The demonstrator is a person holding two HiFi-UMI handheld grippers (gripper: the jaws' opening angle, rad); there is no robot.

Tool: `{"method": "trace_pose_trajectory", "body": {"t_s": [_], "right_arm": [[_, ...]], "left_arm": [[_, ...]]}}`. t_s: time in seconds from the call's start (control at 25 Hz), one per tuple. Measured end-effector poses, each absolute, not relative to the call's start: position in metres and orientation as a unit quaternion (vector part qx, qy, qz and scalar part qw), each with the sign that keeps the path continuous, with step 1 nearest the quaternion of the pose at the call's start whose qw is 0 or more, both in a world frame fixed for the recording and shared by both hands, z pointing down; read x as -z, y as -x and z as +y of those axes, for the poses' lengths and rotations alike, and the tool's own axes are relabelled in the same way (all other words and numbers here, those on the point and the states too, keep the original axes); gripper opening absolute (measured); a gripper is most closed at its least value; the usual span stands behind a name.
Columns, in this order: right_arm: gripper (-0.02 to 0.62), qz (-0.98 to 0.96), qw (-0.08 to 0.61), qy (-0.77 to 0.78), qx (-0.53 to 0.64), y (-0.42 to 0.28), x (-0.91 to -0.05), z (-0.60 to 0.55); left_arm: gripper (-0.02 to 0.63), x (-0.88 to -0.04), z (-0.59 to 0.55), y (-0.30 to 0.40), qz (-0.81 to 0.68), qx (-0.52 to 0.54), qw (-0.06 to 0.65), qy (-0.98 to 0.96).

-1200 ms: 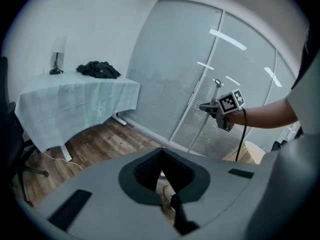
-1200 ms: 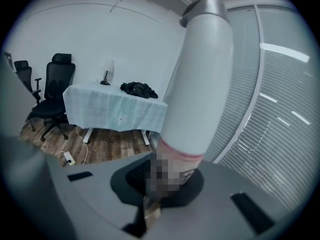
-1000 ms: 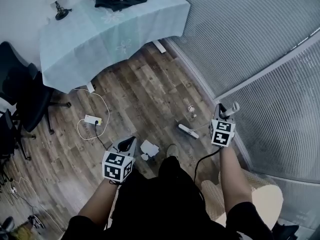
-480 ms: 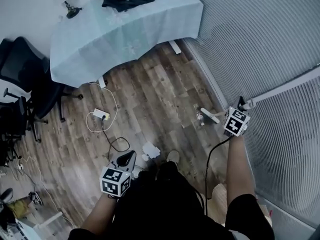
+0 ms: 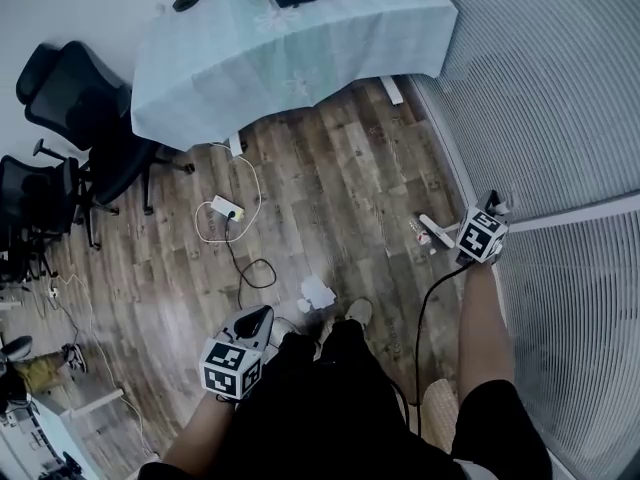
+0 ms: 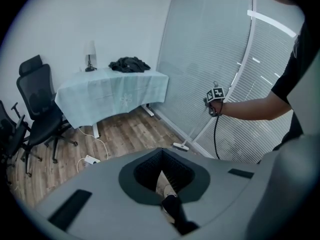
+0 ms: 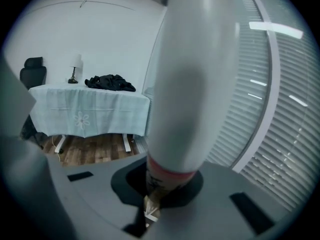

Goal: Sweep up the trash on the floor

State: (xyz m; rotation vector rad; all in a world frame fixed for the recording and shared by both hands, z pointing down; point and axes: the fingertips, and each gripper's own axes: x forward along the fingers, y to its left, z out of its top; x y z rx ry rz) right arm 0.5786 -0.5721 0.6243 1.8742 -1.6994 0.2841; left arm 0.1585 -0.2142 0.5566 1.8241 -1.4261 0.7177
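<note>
We judge the sweeping step to be under way, with no trash gathered yet. Nearest the body, the left gripper [image 5: 252,318] hangs low on a bent arm, pointing down at the floor [image 5: 330,178]. Its jaws stand together with nothing between them, and only the person's shoe [image 5: 357,313] shows through the gap. Just ahead of that shoe a crumpled white paper [image 5: 317,290] lies loose on the boards. Farther out, the right arm is extended forward and to the right. The right gripper [image 5: 488,208] is clamped on the handle of the broom [image 5: 437,226], whose head sits at floor level near the slatted blinds [image 5: 560,98]. A small scrap [image 5: 422,236] lies just beside that head. In our judgement the next move calls for drawing the head over the scrap and toward the paper, kept flat and clear of the power strip [image 5: 222,208] beyond. The cloth-covered table [image 5: 300,28] stands well apart at the far wall.
</note>
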Motion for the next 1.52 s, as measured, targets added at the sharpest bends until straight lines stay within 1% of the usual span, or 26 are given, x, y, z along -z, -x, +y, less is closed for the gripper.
{"method": "trace_pose_trajectory", "body": {"t_s": [0.32,0.44,0.56,0.76,1.0,1.32,1.52], "right_arm": [[0.017,-0.684,0.321,-0.647,-0.097,-0.510,-0.638,-0.523],[0.017,-0.687,0.324,-0.644,-0.095,-0.489,-0.636,-0.504],[0.017,-0.687,0.331,-0.639,-0.099,-0.472,-0.637,-0.476],[0.017,-0.687,0.339,-0.631,-0.119,-0.432,-0.636,-0.440],[0.017,-0.664,0.323,-0.653,-0.170,-0.383,-0.638,-0.392],[0.017,-0.633,0.307,-0.685,-0.189,-0.315,-0.628,-0.321],[0.017,-0.618,0.266,-0.699,-0.243,-0.283,-0.617,-0.289]], "left_arm": [[-0.006,-0.553,-0.207,-0.169,-0.552,-0.251,0.340,-0.719],[-0.006,-0.545,-0.198,-0.161,-0.558,-0.237,0.327,-0.725],[-0.006,-0.546,-0.177,-0.149,-0.556,-0.230,0.330,-0.728],[-0.006,-0.547,-0.153,-0.110,-0.567,-0.211,0.335,-0.722],[-0.006,-0.549,-0.111,-0.062,-0.567,-0.184,0.337,-0.729],[-0.006,-0.572,-0.028,0.019,-0.565,-0.182,0.362,-0.719],[-0.006,-0.574,-0.005,0.045,-0.571,-0.162,0.371,-0.714]]}}
